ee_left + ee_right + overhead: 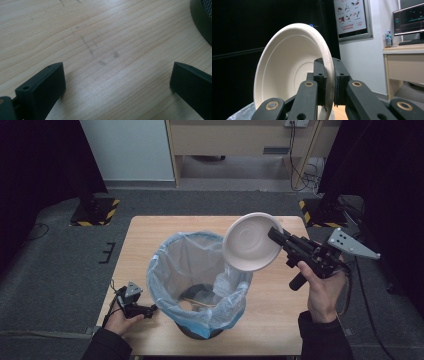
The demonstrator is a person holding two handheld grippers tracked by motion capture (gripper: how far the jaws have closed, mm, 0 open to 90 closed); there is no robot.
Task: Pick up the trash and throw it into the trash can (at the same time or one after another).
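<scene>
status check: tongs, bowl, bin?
Right tongs shut on paper bowl rim, bowl tipped on edge over the lined bin. Left tongs open, low over the table beside the bin. Nothing blocking the bin mouth.

Cream-white bowl point(251, 242), pale blue bag point(200, 280), black bin point(203, 17), light wood-grain table point(280, 320).

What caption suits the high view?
Right gripper tilts a white bowl over a lined bin.
</scene>
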